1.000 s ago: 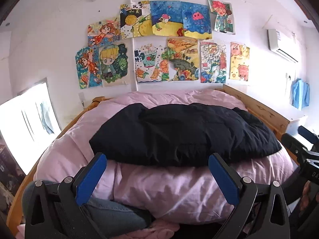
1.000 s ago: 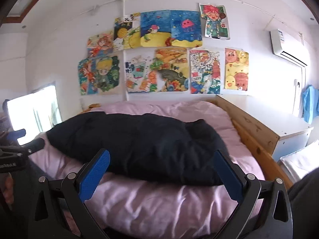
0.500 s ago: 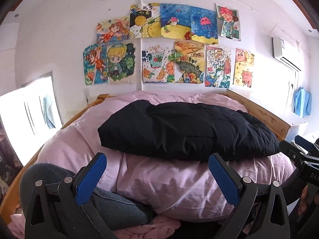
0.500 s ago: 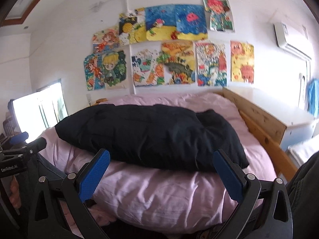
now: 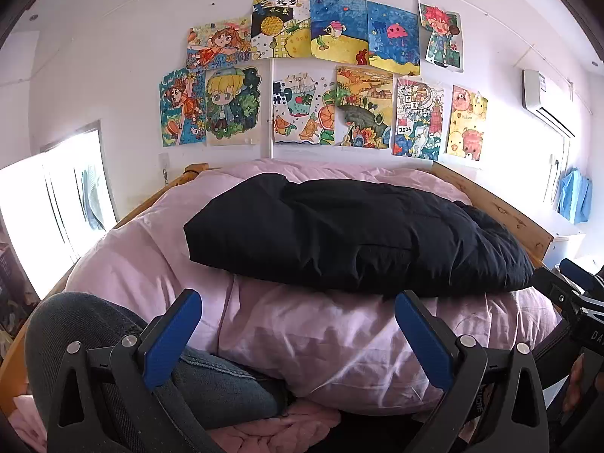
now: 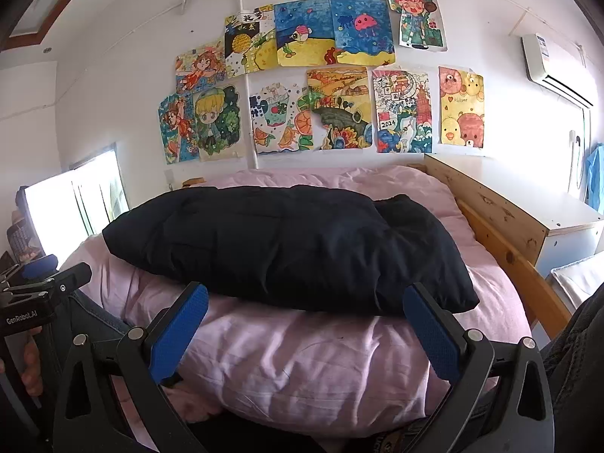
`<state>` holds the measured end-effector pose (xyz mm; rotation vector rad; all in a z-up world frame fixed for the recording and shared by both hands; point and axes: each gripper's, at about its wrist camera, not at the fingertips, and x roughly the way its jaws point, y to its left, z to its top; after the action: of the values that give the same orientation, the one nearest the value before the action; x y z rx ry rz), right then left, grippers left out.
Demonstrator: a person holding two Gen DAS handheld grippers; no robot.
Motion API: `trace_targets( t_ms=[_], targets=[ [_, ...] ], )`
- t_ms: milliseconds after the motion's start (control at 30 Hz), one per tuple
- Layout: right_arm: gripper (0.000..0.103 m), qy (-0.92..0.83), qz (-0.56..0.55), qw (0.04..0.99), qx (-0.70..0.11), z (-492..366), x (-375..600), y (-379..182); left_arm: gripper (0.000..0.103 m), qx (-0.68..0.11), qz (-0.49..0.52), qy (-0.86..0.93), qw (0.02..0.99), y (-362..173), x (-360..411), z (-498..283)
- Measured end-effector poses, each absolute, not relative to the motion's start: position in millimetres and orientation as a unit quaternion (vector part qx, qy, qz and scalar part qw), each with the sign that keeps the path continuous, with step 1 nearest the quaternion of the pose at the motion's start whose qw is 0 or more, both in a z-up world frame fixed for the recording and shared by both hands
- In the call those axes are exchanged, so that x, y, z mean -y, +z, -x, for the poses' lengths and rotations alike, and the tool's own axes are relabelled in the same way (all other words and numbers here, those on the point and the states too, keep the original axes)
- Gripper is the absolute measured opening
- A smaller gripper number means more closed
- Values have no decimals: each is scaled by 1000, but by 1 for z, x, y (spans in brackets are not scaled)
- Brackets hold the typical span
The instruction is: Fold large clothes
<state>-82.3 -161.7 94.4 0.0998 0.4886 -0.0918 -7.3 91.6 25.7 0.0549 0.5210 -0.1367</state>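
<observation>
Black padded garment (image 5: pixel 351 234) lies crosswise ahead of both; left gripper (image 5: pixel 298 336) and right gripper (image 6: pixel 305 328) wide open, empty, equally near.

Wooden bed rail (image 6: pixel 506 260) hems the right; the duvet (image 6: pixel 302 355) front lies seemingly unblocked.

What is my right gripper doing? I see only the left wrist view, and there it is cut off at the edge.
Observer: The right gripper is open, and nothing lies between its blue fingers.
Operator: Where does it point?
Observer: At the near edge of the black coat, which lies on the pink quilt.
Operator: Is there room at the right end of the coat?
Observer: Yes, a strip of quilt shows between that end and the wooden bed rail.
</observation>
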Motion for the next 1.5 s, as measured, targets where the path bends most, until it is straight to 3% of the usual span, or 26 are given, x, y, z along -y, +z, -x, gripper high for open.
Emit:
trace_targets(
  t_ms=[1500],
  targets=[
    [102, -46, -53, 968, -241, 82, 162, 94, 103, -253, -30, -69, 964, 24, -93, 7]
  ],
)
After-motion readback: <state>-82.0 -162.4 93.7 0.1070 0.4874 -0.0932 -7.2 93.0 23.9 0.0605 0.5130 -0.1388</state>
